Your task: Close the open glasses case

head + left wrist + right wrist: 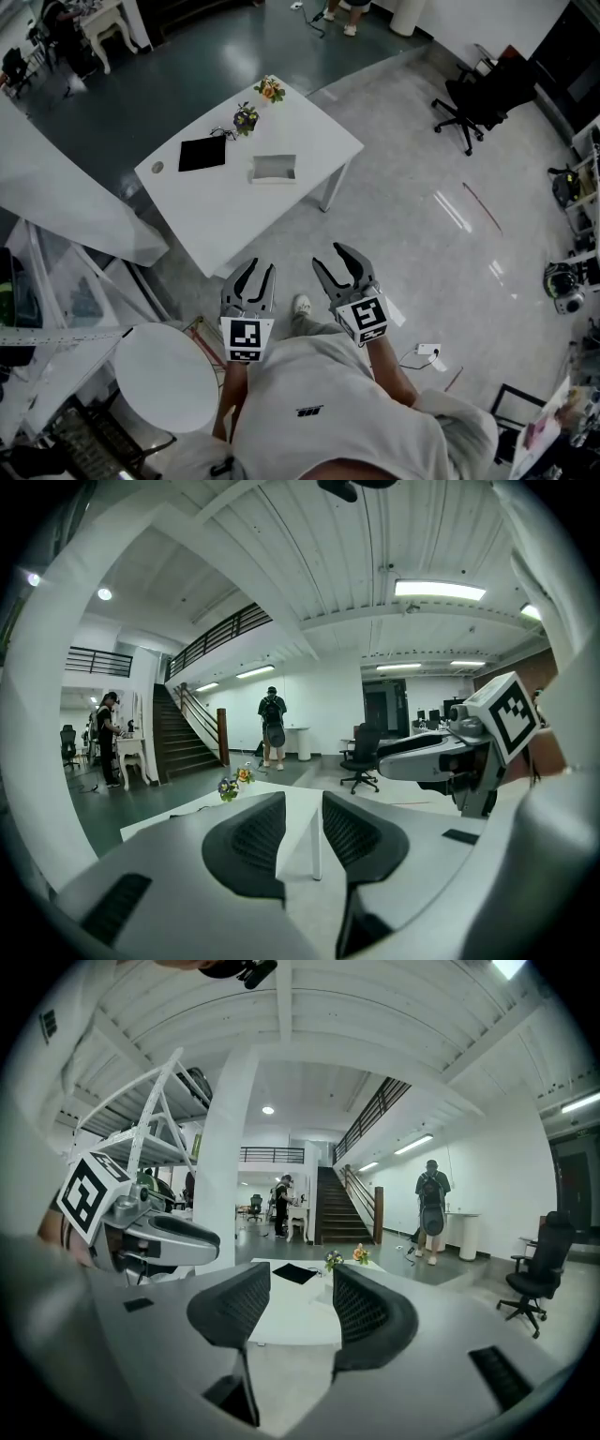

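Observation:
The open glasses case point(274, 169), pale grey with its lid up, lies on the white table point(281, 122) near the right edge. Both grippers hang in the air well short of the table, in front of the person's chest. My left gripper point(259, 270) is open with nothing between its fingers, and so is my right gripper point(330, 258). In the left gripper view the left gripper point(303, 808) points at the table point(298, 810). In the right gripper view the right gripper point(300, 1283) faces the table point(286, 1316). I cannot make out the case in either gripper view.
A black pad point(202, 153) and two small flower pots point(246, 119) point(270, 90) also sit on the table. A round white table point(164, 375) stands at the lower left, and a black office chair point(478, 103) at the upper right. Persons stand far off near a staircase point(347, 1208).

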The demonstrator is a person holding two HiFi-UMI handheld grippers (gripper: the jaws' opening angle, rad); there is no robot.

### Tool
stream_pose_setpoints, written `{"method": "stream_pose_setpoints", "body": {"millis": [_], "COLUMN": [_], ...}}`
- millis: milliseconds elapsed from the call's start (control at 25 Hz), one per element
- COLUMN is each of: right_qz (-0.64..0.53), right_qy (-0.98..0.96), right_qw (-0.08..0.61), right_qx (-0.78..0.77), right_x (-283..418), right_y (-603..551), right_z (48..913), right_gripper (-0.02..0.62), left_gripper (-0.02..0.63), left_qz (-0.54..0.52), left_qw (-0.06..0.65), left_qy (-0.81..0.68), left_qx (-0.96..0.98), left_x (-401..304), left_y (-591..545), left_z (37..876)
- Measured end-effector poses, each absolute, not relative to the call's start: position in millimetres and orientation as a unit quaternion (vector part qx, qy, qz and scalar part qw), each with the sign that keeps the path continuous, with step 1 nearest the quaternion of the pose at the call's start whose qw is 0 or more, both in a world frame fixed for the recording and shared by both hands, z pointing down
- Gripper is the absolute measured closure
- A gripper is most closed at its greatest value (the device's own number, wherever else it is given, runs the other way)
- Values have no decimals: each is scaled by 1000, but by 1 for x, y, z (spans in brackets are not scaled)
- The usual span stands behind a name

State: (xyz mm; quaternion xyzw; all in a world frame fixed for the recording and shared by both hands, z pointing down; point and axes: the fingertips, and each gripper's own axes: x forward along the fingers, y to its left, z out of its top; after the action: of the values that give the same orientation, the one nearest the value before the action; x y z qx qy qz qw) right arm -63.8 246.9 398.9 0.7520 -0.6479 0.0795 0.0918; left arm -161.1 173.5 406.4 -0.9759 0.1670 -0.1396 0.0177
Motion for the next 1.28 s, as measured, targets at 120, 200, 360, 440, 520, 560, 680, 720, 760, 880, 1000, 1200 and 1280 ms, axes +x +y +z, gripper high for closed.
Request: {"method": "stream_pose_setpoints", "body": {"millis": [120,200,360,440,520,560,680,720,760,880,1000,1200,1280], "right_qz": [84,85,86,86,86,87,90,91,93,91,86,81,80], "right_qy": [-655,-660,-670,-674,-676,-677,-677,-677,-676,-677,-676,-674,-674], "right_qw": [89,89,86,84,82,80,74,72,71,71,70,66,67], "right_qx": [746,741,733,729,727,726,727,727,727,727,728,731,732], "right_x": [-47,-36,-15,-6,2,6,14,17,19,25,31,42,48], "right_y": [237,234,224,220,215,213,208,206,204,199,192,181,177], "right_z": [399,399,401,402,404,404,404,404,405,408,409,406,406], "right_gripper": [382,383,383,385,387,387,387,387,387,387,387,387,387], "left_gripper": [469,471,471,471,471,471,471,471,471,471,471,471,471], "left_qz": [-146,-148,-152,-152,-153,-153,-153,-151,-149,-144,-140,-133,-131], "left_qw": [16,16,19,20,20,21,23,24,24,26,25,26,28], "left_qy": [175,179,189,195,200,203,209,211,213,220,225,225,223], "left_qx": [-974,-973,-970,-969,-968,-967,-966,-965,-965,-964,-964,-965,-966], "left_x": [-144,-133,-110,-102,-95,-92,-86,-83,-82,-78,-74,-60,-53], "left_y": [166,163,157,153,149,147,140,138,136,128,120,108,104], "left_z": [409,407,407,407,406,406,407,406,405,403,402,402,402]}}
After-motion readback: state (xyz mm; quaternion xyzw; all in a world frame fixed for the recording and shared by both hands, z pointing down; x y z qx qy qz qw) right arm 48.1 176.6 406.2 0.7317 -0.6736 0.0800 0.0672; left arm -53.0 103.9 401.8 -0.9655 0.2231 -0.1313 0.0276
